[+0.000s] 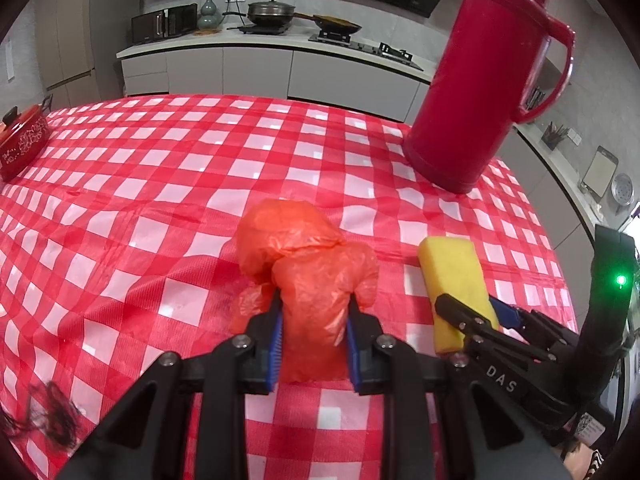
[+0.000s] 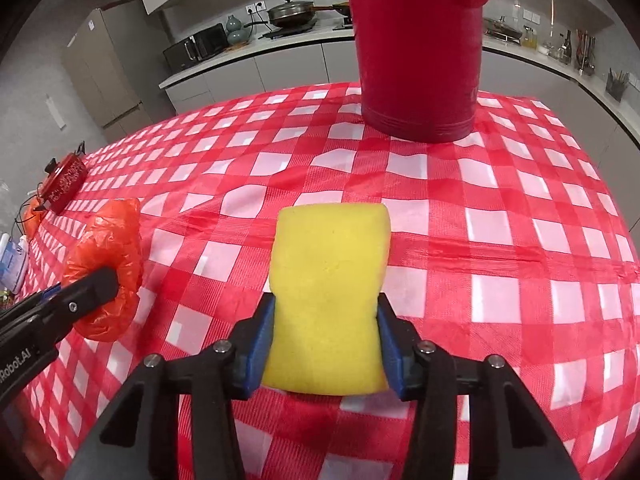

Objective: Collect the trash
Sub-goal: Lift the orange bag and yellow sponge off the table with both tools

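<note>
A crumpled orange plastic bag is pinched between the blue pads of my left gripper, which is shut on it just above the checked tablecloth. The same bag shows at the left of the right wrist view, with the left gripper's fingers clamped on it. A yellow sponge lies lengthwise between the pads of my right gripper, which press into its sides and pinch it in. In the left wrist view the sponge sits to the right of the bag, with the right gripper's fingers on it.
A tall red thermos stands on the red-and-white checked table at the far right. A red patterned lidded pot sits at the far left edge. A tuft of black hair lies near the front left. Kitchen counters run behind.
</note>
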The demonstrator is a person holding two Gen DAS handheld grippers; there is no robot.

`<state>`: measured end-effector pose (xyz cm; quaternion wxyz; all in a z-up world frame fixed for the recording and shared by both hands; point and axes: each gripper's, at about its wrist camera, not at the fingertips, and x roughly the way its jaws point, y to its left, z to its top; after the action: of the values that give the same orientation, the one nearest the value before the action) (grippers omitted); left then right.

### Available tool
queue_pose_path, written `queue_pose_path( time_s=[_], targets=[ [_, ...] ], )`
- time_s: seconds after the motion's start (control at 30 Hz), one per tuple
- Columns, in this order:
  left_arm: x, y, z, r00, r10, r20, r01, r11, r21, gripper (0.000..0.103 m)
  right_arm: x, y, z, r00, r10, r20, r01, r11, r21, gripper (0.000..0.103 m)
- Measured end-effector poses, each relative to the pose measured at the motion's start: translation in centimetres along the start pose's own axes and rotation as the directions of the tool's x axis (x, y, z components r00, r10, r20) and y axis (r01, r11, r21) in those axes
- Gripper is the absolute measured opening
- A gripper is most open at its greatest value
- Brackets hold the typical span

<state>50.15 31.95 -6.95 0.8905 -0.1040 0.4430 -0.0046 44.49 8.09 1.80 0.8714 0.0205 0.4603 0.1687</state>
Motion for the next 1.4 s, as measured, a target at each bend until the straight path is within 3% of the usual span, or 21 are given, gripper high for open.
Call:
queue_pose_path(
  time_s=[0.33,0.77,0.9,1.03,1.4],
  targets=[
    [-1.0,-2.0,-1.7,1.0,-0.027,-0.015,0.027,0.999,0.027,0.027,-3.9,-3.1,-2.7,1.0,-0.026,-0.001,0.026,0.999,0.027,0.052],
    [0.0,-3.9,-3.6,0.998,-0.019,-0.053,0.021,0.998,0.052,0.027,-2.3,-3.8,-3.5,0.997,-0.068,-0.037,0.069,0.997,0.033,0.066],
    [0.3,-3.8,-3.7,0.998,-0.014,-0.056,0.016,0.999,0.05,0.027,-2.3,-3.6,-3.6,0.995,-0.099,-0.016,0.099,0.995,0.019,0.059],
    [0.1,-4.1,-3.7,0.998,-0.016,-0.053,0.018,0.999,0.05,0.027,-2.7,-4.0,-3.7,0.997,-0.07,-0.015,0.07,0.997,0.03,0.051],
    [-2.2,-6.5,-4.3,0.999,-0.032,-0.008,0.033,0.997,0.065,0.027,-7.5,-6.6,-4.7,0.998,0.039,0.04,-0.043,0.993,0.109,0.05]
  ],
)
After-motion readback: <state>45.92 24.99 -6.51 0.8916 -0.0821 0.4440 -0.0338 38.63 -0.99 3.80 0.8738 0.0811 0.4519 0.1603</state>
